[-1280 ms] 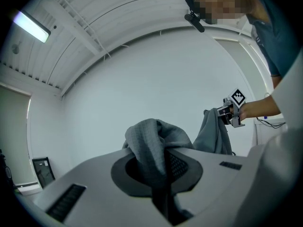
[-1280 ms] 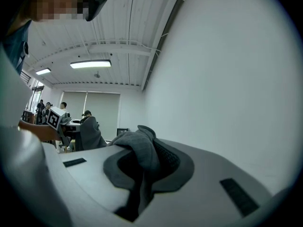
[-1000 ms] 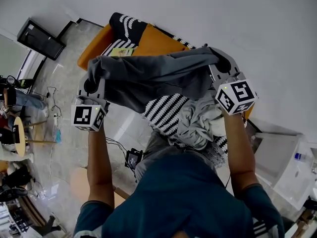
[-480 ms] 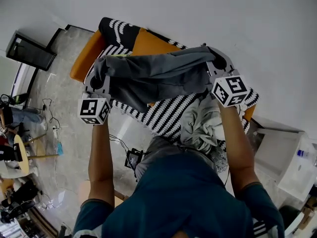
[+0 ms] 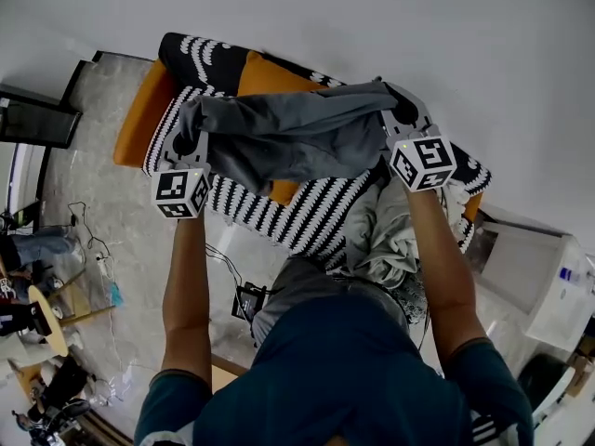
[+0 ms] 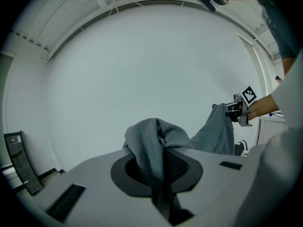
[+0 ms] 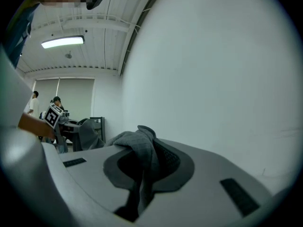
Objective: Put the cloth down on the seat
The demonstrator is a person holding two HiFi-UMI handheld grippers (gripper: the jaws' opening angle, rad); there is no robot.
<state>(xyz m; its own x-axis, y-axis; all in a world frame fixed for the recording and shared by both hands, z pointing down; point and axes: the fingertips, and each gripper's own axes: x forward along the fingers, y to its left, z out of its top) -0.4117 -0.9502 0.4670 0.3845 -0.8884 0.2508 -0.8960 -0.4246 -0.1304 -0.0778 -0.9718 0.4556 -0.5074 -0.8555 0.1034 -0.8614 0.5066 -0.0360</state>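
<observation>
The grey cloth (image 5: pixel 288 137) is stretched between the two tongs in the upper middle of the head view, above the orange seat (image 5: pixel 139 124) with its black and white striped cover (image 5: pixel 307 214). From this view I cannot tell if the low edge of the cloth touches the cover; the cloth hides a big part of the seat under it.

The left tongs (image 5: pixel 189 145) are almost closed on one end of the cloth. In the left gripper view the fabric (image 6: pixel 152 143) is bunched in the narrow gap and covers the tips. The right tongs (image 5: pixel 398 108) pinch the other end in the same way; in the right gripper view the fold (image 7: pixel 138 148) fills the gap, and the tips are hidden too.

At the right of the cloth a pile of light grey clothes (image 5: pixel 389 240) lies on the seat, partly behind the right arm. The person's body cuts off the bottom of the head view.
</observation>
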